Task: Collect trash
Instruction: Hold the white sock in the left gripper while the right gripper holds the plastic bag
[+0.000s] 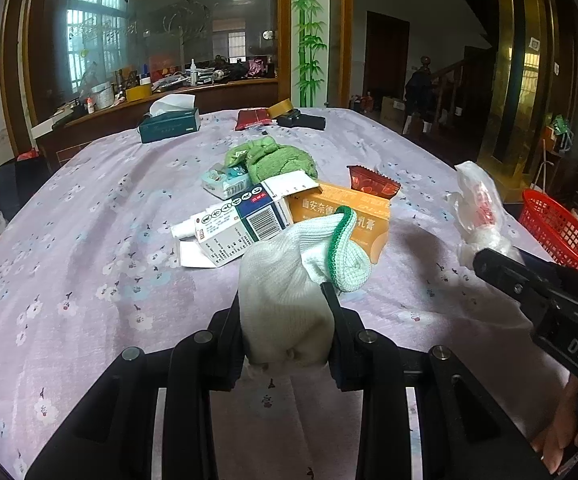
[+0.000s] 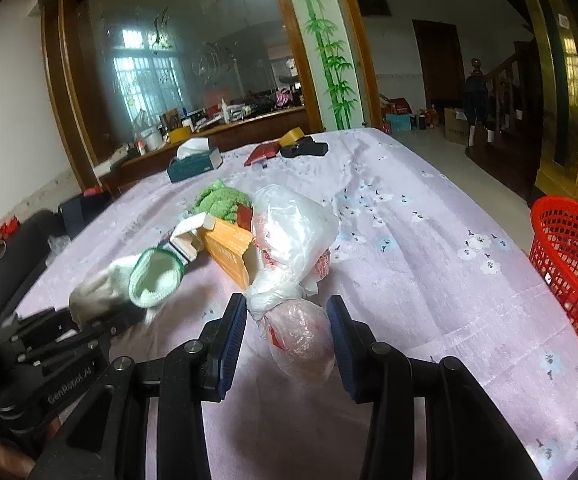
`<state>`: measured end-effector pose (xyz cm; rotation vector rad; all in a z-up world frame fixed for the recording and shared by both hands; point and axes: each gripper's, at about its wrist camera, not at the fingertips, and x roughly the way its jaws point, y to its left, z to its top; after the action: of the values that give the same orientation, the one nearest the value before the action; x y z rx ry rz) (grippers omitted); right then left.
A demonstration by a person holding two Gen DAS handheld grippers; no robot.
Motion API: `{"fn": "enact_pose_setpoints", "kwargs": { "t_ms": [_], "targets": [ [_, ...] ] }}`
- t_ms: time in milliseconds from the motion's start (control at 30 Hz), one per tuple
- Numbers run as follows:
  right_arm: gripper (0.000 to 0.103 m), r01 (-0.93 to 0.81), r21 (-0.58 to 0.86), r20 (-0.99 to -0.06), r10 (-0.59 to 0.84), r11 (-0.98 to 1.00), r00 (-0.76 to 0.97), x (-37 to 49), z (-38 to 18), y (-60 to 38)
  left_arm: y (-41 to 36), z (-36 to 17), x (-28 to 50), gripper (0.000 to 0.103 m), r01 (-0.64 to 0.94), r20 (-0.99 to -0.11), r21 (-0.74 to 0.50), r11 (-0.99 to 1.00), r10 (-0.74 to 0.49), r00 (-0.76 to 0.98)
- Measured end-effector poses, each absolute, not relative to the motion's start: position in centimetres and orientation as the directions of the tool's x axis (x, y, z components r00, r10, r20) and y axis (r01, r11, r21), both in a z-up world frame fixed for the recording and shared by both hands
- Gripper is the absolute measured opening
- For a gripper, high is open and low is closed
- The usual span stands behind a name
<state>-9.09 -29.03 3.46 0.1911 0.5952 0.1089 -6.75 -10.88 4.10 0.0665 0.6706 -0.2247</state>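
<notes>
My left gripper (image 1: 285,308) is shut on a white sock (image 1: 285,280) with a green cuff, held just above the lilac flowered tablecloth (image 1: 89,240). Behind the sock lie an orange box (image 1: 341,206), a white and blue carton (image 1: 245,220), a red wrapper (image 1: 373,184) and a green cloth (image 1: 277,160). My right gripper (image 2: 287,320) is shut on a knotted clear plastic bag (image 2: 293,228), whose lower bulge sits between the blue pads (image 2: 235,328). The left wrist view shows that bag (image 1: 477,204) standing up from the right gripper (image 1: 489,264) at the table's right side.
A red mesh basket (image 2: 573,260) stands off the table's right edge, low beside it. At the far end of the table are a teal tissue box (image 1: 169,122), a red pouch (image 1: 251,118), a tape roll and a black object. A person's hand (image 1: 561,432) holds the right gripper.
</notes>
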Motion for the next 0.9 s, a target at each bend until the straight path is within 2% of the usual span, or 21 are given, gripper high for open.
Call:
{"fn": "enact_pose_setpoints", "kwargs": {
  "t_ms": [467,733,900],
  "targets": [
    [0.045,-0.057,0.188,-0.539,0.152,0.980,0.828,-11.1,4.8,-29.2,-11.0,4.0,-6.7,0.030,0.220,-0.627,-0.001,0.975,-0.172,0.760],
    [0.045,-0.053,0.198,-0.532,0.153,0.979,0.833,-11.7,5.5,-29.9,-10.7,3.7,-5.7,0.030,0.240,-0.682,-0.088,0.967,-0.234,0.693],
    [0.046,-0.050,0.210,-0.530,0.157,0.976,0.833,-12.1,5.7,-30.5,-11.3,4.3,-6.0,0.030,0.253,-0.680,-0.092,0.963,-0.246,0.690]
  ]
}}
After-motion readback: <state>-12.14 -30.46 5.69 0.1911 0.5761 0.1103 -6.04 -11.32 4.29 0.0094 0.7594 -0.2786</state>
